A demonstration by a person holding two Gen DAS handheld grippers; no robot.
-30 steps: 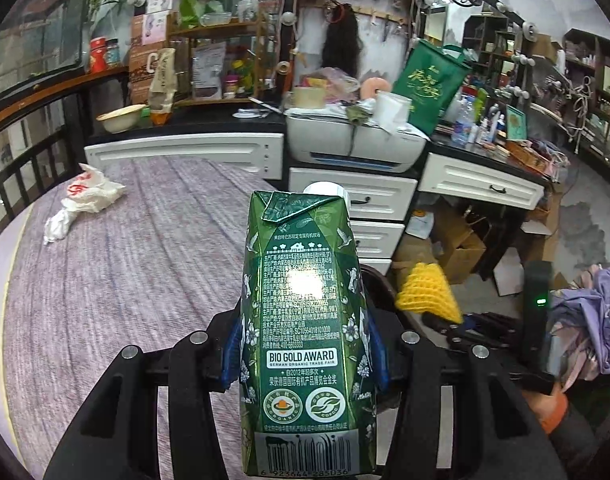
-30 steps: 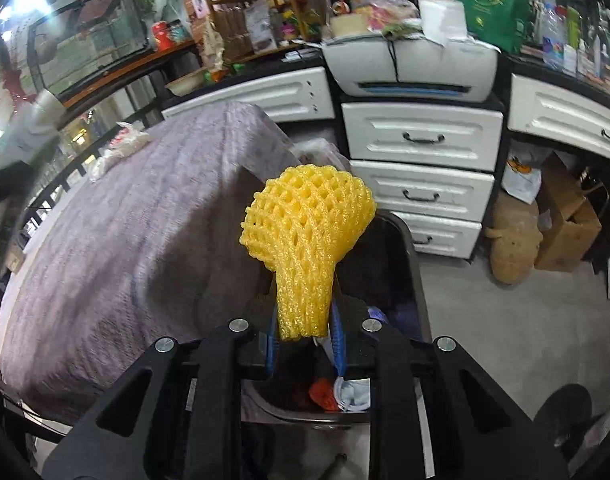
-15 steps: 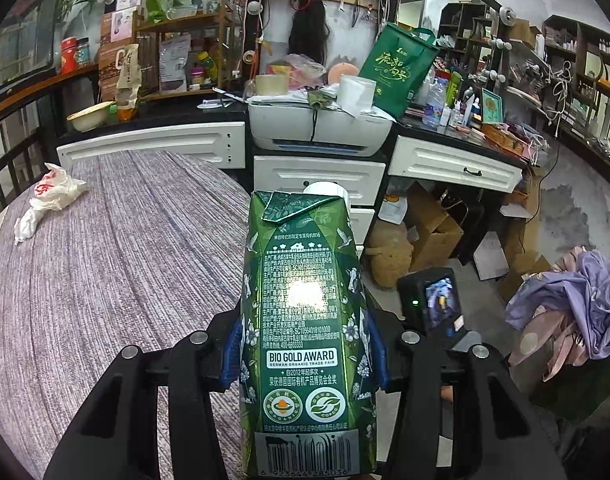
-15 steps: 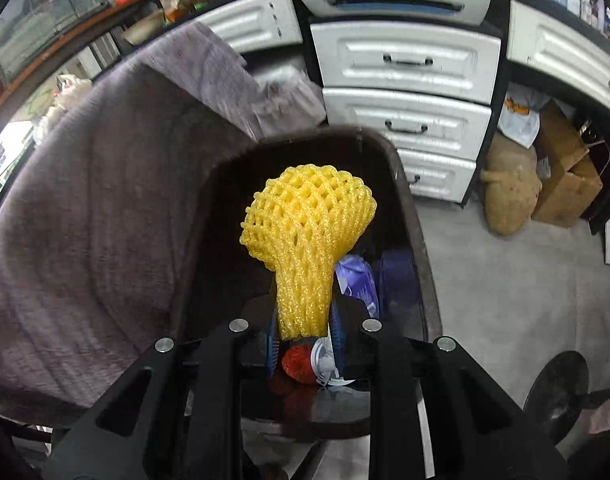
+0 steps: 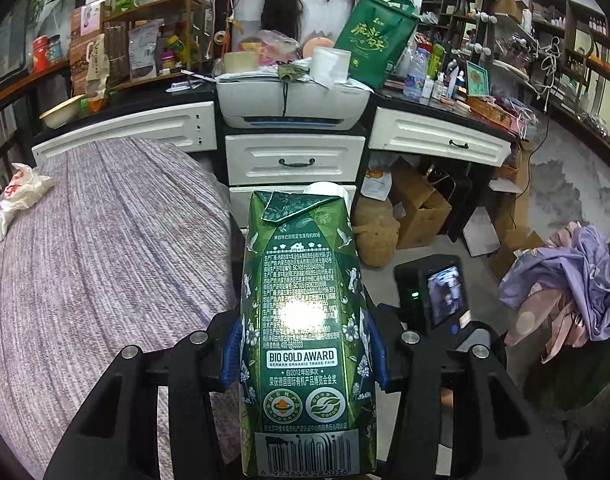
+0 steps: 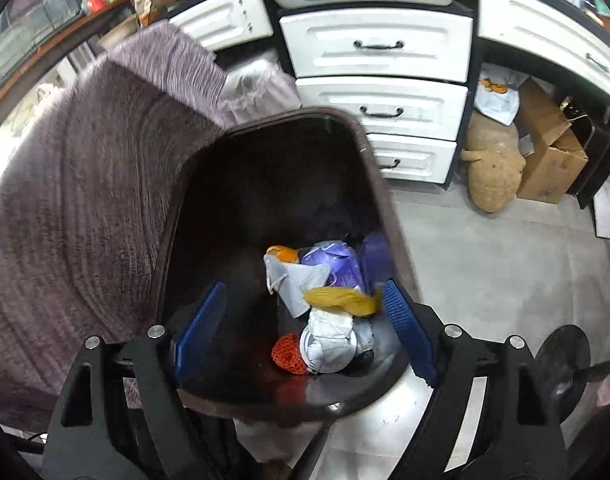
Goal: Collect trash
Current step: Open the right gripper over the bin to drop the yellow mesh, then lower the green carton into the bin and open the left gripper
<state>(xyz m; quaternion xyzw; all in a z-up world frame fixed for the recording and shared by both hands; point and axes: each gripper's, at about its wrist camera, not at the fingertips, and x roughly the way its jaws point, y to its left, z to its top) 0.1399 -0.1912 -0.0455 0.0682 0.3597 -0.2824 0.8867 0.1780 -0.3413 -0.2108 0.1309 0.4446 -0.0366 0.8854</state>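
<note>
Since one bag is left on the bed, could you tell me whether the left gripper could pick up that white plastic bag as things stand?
Probably not yet: the left gripper is shut on the green carton, so its jaws are occupied. The white plastic bag lies uncovered on the purple bedspread.

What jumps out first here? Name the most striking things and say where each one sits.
The tall green carton fills the middle of the left wrist view, clamped upright in the left gripper. In the right wrist view the right gripper stands open over the dark trash bin, its jaws having just opened, and a yellow net lies blurred among the masks and wrappers inside. A crumpled white bag lies on the purple cloth at far left.
</note>
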